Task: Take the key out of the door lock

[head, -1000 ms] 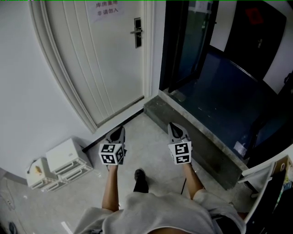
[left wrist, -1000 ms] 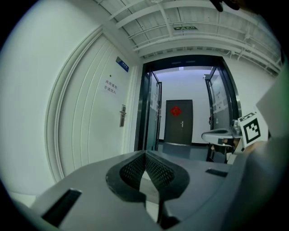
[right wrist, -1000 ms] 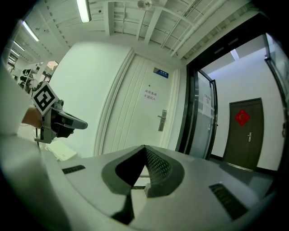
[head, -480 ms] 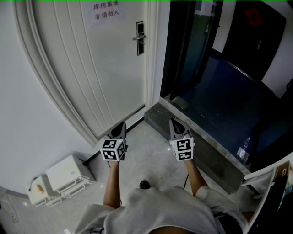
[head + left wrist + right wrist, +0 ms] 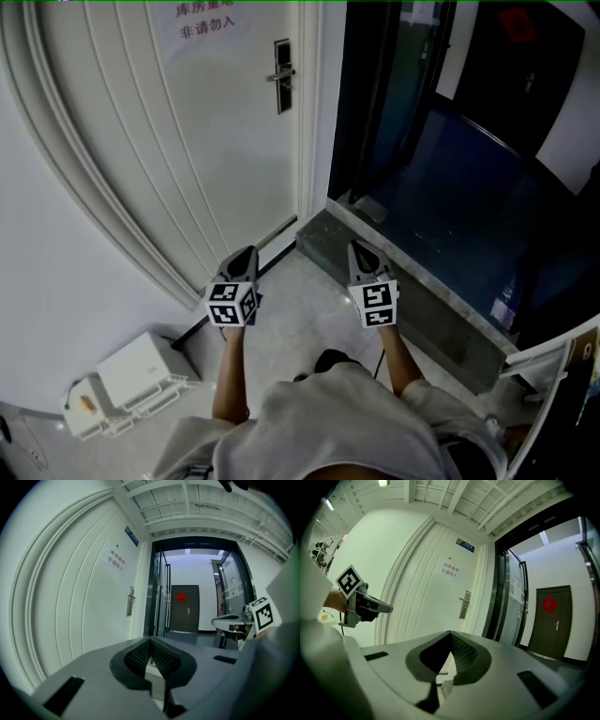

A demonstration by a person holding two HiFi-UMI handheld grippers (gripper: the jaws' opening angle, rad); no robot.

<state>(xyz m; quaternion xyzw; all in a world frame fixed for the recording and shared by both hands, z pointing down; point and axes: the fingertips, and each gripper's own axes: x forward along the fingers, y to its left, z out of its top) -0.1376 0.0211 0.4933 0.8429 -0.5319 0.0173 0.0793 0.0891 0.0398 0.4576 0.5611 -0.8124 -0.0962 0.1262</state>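
Observation:
The white door carries a dark lock plate with a lever handle near the top of the head view. No key can be made out at this distance. My left gripper and right gripper are held side by side low over the floor, well short of the door, both shut and empty. In the left gripper view the lock plate is far ahead beyond the closed jaws of the left gripper. The right gripper view shows the lock plate above the shut right gripper.
A grey stone step runs diagonally at the right before a dark glass doorway. White plastic boxes sit on the floor by the wall at lower left. A paper notice hangs on the door. A dark door with a red ornament lies beyond.
The view has shifted toward the door, and the lock and door frame now look larger and nearer. Both grippers stay shut, side by side in front of the body.

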